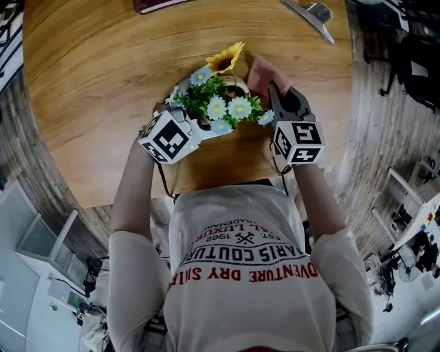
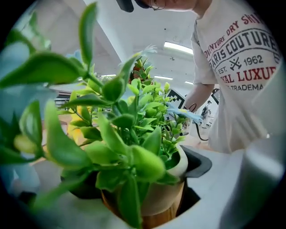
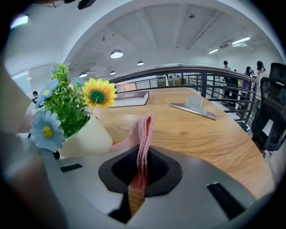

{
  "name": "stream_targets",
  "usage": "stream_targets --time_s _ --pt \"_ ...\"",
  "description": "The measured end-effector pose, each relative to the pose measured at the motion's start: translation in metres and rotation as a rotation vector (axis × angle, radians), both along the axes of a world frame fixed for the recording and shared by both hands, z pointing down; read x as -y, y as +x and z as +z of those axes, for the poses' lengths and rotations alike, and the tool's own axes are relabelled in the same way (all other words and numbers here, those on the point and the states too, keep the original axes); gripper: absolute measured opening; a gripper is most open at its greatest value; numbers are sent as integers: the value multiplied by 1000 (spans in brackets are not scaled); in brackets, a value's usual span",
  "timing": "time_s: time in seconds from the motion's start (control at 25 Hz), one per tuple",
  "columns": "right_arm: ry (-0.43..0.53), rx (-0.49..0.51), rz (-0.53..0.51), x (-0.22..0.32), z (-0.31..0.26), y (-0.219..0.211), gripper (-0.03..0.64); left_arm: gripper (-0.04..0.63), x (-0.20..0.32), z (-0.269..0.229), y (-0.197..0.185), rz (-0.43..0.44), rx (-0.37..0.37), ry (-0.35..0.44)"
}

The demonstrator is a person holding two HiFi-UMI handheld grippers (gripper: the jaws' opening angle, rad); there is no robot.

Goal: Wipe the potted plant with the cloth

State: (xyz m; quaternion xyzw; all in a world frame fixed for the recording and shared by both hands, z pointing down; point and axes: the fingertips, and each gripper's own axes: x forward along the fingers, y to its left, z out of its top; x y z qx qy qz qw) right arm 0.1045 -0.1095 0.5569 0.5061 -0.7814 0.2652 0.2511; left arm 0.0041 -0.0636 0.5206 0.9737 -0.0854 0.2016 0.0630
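Wooden table [image 1: 103,82], railing [image 3: 203,82], ceiling lamps [image 3: 116,54]

Potted plant [image 1: 218,104] on the table [image 1: 103,69], cloth [image 1: 260,74] just right of it.

A round wooden desk [image 1: 89,82] carries a potted plant [image 1: 220,104] close to its near edge: green leaves, pale blue and white daisies, and one yellow sunflower on the far side. The left claw [image 1: 194,118] reaches in at the plant's left, its tips lost under the leaves. The right claw [image 1: 273,88] sits just right of the plant, a pink cloth [image 1: 258,72] bunched at its tip. A dark red book [image 1: 159,5] and a silver metal object [image 1: 311,15] lie at the far edge
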Motion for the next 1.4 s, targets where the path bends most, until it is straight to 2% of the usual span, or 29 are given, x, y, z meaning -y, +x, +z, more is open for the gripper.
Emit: stream_targets --time_s 0.28,0.48,0.76,0.88,1.04,1.24,1.4 --pt "17 -44 -12 -2 4 0 37 529 0 3 3 -57 1 13" --pt "6 -34 5 -3 0 0 37 529 6 -8 -4 -118 4 28" --pt "51 -51 -44 -9 -25 -13 37 529 15 -63 -15 -206 -83 23" --pt "99 -11 -117 -10 -43 -27 37 529 22 -89 -15 -218 -113 38" --pt "201 35 -226 -10 -75 -51 37 529 29 -120 -19 -228 -100 47" --pt "332 37 -357 -17 -115 -87 37 529 31 -156 -36 -245 -110 40" --pt "457 -9 -432 -22 -149 -113 37 529 32 -182 -44 -218 -122 13"
